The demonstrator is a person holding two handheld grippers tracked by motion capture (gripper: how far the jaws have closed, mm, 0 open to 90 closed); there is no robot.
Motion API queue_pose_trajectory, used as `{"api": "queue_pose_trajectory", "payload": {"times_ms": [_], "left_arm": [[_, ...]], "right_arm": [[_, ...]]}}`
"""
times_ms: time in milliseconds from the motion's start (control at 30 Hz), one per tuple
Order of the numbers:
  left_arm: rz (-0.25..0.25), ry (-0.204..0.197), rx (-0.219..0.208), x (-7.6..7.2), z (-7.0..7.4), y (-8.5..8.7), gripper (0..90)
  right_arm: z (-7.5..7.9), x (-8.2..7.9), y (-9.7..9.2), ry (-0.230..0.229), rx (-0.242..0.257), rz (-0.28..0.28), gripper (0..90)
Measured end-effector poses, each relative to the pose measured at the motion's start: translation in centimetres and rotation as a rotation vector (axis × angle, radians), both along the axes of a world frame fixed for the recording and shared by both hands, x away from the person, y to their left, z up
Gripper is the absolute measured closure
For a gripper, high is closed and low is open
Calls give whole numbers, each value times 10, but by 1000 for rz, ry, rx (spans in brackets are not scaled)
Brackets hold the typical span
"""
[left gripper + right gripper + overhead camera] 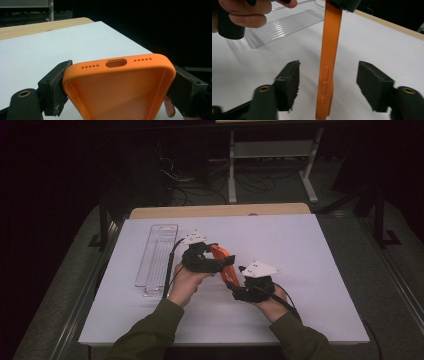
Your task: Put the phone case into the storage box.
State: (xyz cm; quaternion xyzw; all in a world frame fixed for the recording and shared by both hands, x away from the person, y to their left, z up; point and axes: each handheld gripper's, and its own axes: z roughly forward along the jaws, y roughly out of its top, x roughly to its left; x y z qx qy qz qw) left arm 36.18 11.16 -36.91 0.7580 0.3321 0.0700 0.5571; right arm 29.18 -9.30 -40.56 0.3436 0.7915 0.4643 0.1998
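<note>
Orange phone case (117,85) clamped across its width by left gripper (120,82); right gripper (328,85) straddles its edge, jaws spread, untouching.

The case (120,87) is bright orange, with a fine dotted weave on its inner face and rows of small round holes along one end. The table (300,250) is white with a pale wood edge. The tray (155,255) is clear plastic, ribbed in straight lines. Both grippers (117,85) (328,85) are black with brass-coloured rivets. The sleeves (145,335) are olive green.
</note>
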Motion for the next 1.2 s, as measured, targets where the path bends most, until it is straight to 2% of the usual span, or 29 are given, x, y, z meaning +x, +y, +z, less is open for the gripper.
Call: {"api": "queue_pose_trajectory", "payload": {"times_ms": [100,167,267,300,433,500,800,933,1067,1100,1200], "left_arm": [[9,13,-10,-1,0,0,148],[12,18,-15,-1,0,0,149],[8,19,-10,0,1,1,149],[9,20,-12,0,1,2,149],[11,16,-13,0,2,3,149],[12,17,-27,1,2,4,149],[9,9,-22,1,4,7,149],[9,8,-25,0,5,8,149],[11,6,-31,0,8,10,149],[10,0,-31,0,8,11,149],[9,2,-31,0,9,12,149]], "right_arm": [[1,3,-4,16,12,9,234],[1,6,-6,34,26,25,129],[0,10,-9,42,28,44,50],[0,12,-11,62,29,51,0],[1,16,-16,74,26,56,0],[2,19,-20,63,24,53,0],[2,25,-34,79,-2,45,0],[0,23,-38,95,-16,28,0],[-3,20,-42,82,-45,32,0],[-3,19,-43,95,-44,26,0],[-3,17,-51,93,-39,11,0]]}}
